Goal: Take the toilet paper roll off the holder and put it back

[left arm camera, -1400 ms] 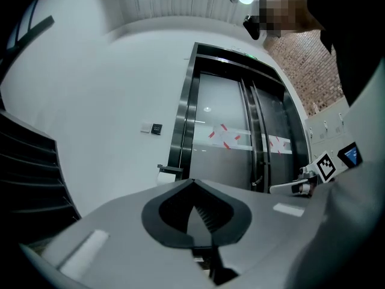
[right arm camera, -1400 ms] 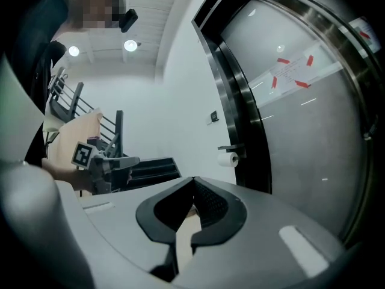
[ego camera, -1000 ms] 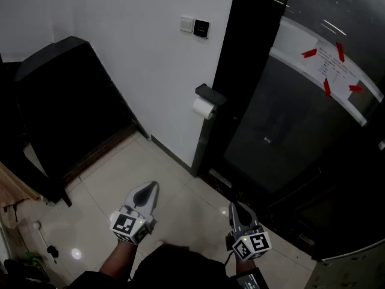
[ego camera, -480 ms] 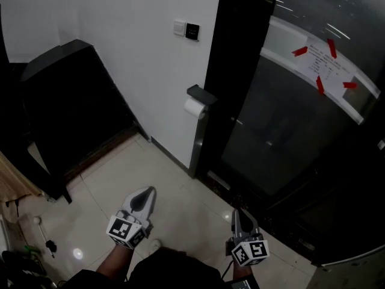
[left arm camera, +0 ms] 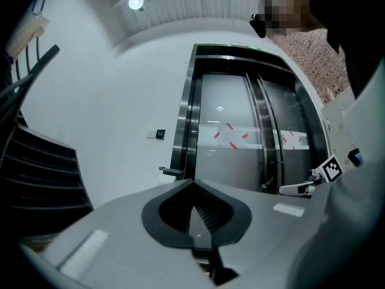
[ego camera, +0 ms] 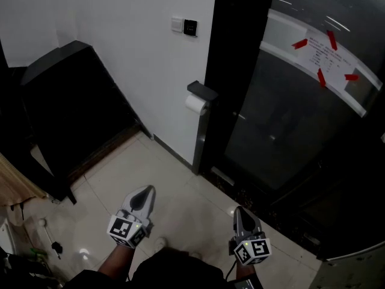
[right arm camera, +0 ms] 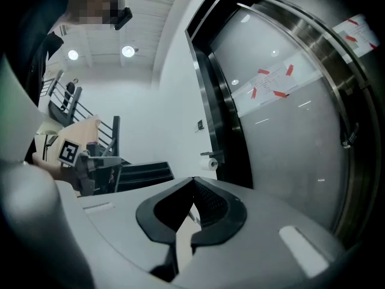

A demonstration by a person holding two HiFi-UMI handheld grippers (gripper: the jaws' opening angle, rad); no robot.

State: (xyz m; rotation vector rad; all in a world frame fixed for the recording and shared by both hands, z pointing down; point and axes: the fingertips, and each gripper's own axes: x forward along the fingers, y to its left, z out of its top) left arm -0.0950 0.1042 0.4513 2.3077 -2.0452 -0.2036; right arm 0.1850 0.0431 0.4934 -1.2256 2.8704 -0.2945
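A white toilet paper roll (ego camera: 194, 104) hangs under a dark holder (ego camera: 201, 91) on the white wall, next to a black door frame. The right gripper view shows the toilet paper roll (right arm camera: 210, 163) small and far off. In the left gripper view only the holder (left arm camera: 170, 171) shows, small, just above the jaws. My left gripper (ego camera: 146, 192) is low over the floor tiles, jaws shut and empty. The right gripper (ego camera: 239, 212) is beside it, also shut with nothing held. Both are well short of the roll.
A glass door (ego camera: 301, 113) with a taped paper notice (ego camera: 328, 59) fills the right side. A dark stair unit (ego camera: 66, 107) stands at left against the wall. Wall switches (ego camera: 183, 25) sit above the holder. Small items lie on the pale tiled floor (ego camera: 174, 185) at lower left.
The view has shifted slightly, with the holder and roll sliding left in the frame. Both grippers stay low in the frame, shut, the left one a little lower than before.
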